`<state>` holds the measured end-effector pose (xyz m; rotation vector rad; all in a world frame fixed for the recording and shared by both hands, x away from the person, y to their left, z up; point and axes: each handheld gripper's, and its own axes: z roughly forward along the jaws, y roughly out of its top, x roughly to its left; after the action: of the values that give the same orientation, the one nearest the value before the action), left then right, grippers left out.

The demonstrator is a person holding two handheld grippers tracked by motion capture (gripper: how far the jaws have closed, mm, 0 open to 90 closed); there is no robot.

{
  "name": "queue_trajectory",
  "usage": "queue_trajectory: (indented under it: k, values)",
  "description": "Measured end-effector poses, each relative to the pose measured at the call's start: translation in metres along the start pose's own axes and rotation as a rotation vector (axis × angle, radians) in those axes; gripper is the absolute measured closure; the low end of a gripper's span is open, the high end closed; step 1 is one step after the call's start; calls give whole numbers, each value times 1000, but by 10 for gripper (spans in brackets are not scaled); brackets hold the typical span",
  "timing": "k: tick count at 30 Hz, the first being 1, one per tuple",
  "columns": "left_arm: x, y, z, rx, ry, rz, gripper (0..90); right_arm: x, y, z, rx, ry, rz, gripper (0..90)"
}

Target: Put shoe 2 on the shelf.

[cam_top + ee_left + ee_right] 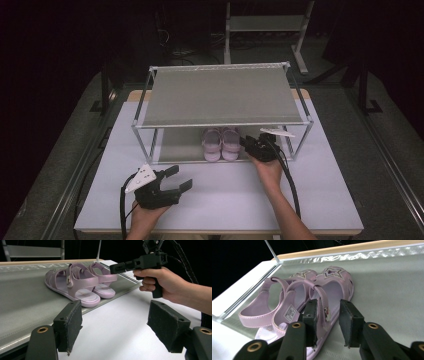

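The two pink sandals point(220, 144) sit side by side on the bottom shelf of the rack point(220, 95), toes pointing to 12 o'clock, heels toward the person. The right gripper point(248, 142) is much nearer: it is just beside the right sandal point(329, 295), which lies at its 9 o'clock. Its jaws are partly open around the ankle strap point(322, 300) and do not seem to squeeze it. The left gripper point(178, 178) waits on the table point(225, 200), jaws wide and empty, with the sandals at its 1 o'clock.

dark room, grey floor point(60, 150), white table point(225, 195).
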<state>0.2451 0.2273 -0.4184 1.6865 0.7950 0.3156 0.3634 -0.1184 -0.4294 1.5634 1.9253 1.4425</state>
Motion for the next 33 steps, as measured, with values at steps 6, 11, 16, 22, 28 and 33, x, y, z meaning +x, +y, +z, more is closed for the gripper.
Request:
queue_trajectory:
  k: [6,11,16,22,28,33]
  values:
    - [0,0,2,5,-5,0,274,-1,1,-5,-3,12,-10,662]
    - [0,1,1,2,-8,5,274,-3,0,-13,-15,29,3,655]
    - [-1,-2,0,7,-10,4,273,-7,-4,-20,1,23,18,633]
    - [-3,-1,-1,0,-14,12,273,-11,-6,-29,-4,39,20,622]
    - [-2,-1,1,8,-17,9,273,-17,-9,-34,4,61,33,612]
    - [-2,-1,1,7,-16,11,273,-20,-11,-37,11,83,37,604]
